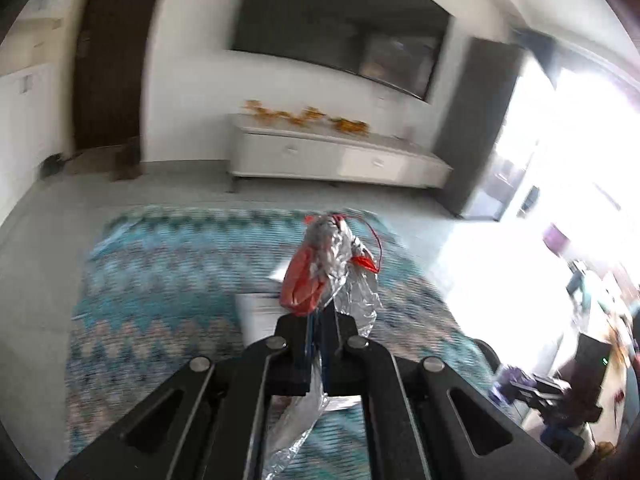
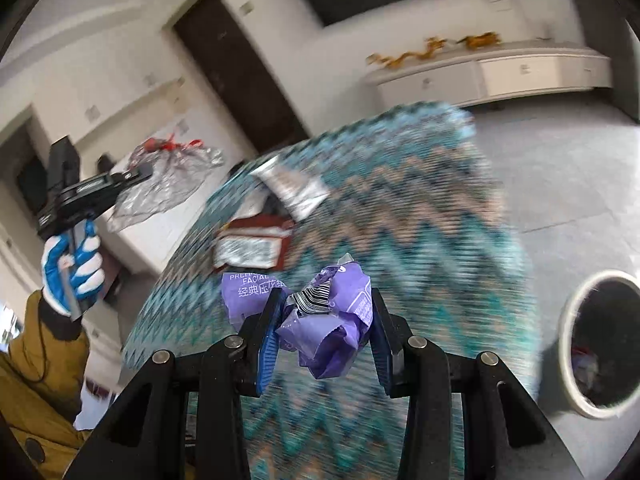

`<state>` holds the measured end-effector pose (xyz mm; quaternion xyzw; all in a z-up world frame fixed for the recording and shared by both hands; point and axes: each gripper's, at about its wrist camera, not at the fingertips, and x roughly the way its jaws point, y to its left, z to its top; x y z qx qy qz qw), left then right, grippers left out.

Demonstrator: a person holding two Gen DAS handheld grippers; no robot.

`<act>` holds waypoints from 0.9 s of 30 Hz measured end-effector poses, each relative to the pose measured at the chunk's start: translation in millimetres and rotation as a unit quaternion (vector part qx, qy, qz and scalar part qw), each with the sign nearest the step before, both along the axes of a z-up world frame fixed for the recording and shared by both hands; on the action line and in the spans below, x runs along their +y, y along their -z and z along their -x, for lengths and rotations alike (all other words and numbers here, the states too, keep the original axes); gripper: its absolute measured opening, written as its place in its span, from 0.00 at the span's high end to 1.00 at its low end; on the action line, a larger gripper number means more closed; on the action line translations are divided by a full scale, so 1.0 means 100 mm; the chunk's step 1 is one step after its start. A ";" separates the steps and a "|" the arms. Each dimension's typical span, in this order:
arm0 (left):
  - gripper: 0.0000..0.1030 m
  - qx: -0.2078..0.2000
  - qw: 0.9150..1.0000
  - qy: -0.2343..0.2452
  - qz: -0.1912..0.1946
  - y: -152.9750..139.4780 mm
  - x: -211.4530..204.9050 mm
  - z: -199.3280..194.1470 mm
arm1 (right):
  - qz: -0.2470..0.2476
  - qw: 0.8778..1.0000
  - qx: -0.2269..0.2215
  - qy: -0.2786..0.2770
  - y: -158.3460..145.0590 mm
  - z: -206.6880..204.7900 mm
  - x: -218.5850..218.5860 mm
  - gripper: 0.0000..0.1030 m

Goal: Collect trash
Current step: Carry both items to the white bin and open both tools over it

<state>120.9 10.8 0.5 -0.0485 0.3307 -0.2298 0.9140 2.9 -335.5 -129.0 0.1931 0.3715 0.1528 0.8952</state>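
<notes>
Left fingers (image 1: 298, 344) pressed nearly together on a crinkled silver-and-red foil wrapper (image 1: 332, 268), most of it fanning out ahead of the tips, a tail hanging below. Right fingers (image 2: 269, 344) part-way closed, clamped on a crumpled purple plastic tissue pack (image 2: 326, 320) bulging between and just beyond them. Both pieces held off the teal zigzag rug (image 2: 420, 208). Probably feather-light, soft, springy and slick; best pinched deep through the bunched middle, not a loose edge. Round white-rimmed bin (image 2: 568, 344) off to the right of the right fingers, near. More flat packaging (image 2: 248, 248) on the rug ahead.
</notes>
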 end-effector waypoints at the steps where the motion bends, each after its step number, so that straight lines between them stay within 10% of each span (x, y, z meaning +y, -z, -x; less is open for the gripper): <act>1: 0.98 0.001 1.000 0.018 -0.003 0.00 -0.21 0.01 | 0.000 1.000 0.000 0.021 0.02 0.07 -0.19 0.61; 16: 0.98 0.061 0.965 0.239 -0.086 0.76 -3.76 0.18 | 0.053 0.959 0.081 0.266 0.77 0.64 -2.30 0.60; 27: 0.94 0.149 0.945 0.272 -0.104 1.51 -4.92 0.12 | 0.081 0.939 0.147 0.300 1.41 0.35 -2.74 0.53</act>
